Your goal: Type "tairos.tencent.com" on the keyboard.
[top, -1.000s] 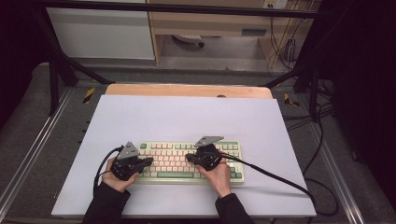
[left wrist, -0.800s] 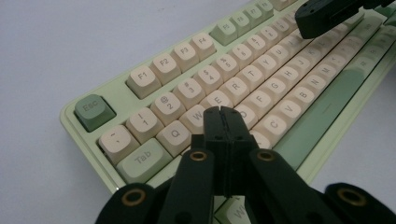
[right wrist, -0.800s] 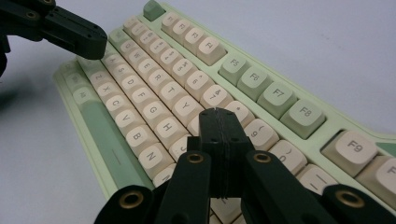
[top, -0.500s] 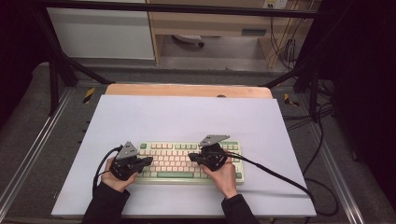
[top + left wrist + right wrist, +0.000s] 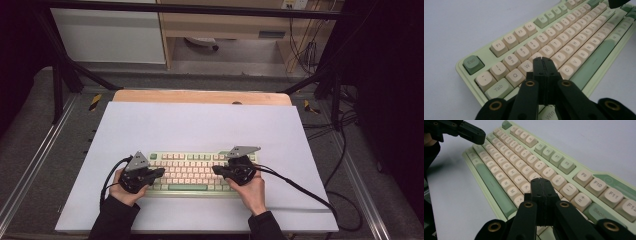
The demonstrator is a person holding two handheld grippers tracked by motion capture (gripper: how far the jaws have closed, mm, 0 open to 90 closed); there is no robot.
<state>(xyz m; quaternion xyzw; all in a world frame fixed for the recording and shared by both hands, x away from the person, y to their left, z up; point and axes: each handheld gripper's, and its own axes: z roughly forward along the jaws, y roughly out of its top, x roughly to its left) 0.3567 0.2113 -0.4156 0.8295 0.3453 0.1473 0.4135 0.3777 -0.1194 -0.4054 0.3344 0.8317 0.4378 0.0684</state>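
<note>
Table [image 5: 200, 125] first: big white sheet over a wooden top, and the keyboard [image 5: 192, 172] sits flat on it near the person's edge, long side running left to right, roughly centred between the two hands.

Keyboard itself looks like a rigid mechanical board, pale green case with cream and green keycaps. My guess is it's fairly hefty for its size and won't flex, so it shouldn't skate around on the sheet when keys get poked. Smooth plastic case, so probably slippery if you tried to pinch it. If it had to be moved, I'd take it by the short ends of the case, one per hand, never by the caps, since those likely pull straight off.

Left gripper [image 5: 159, 171] hovers over the left end with its jaws pressed together on nothing; in the left gripper view the joined tip [image 5: 543, 60] sits over the W/E area, and I can't tell if it actually touches a cap.

Right gripper [image 5: 217, 170] is the same deal, jaws clamped flat against each other and empty, tip [image 5: 541, 180] above the keys around K and L in the right gripper view.

Keycaps [image 5: 536, 40] are small, rounded and springy, so a closed tip works like a fingertip. Press straight down on the middle of a cap, because an off-centre push will probably slide off the glossy edge.
</note>
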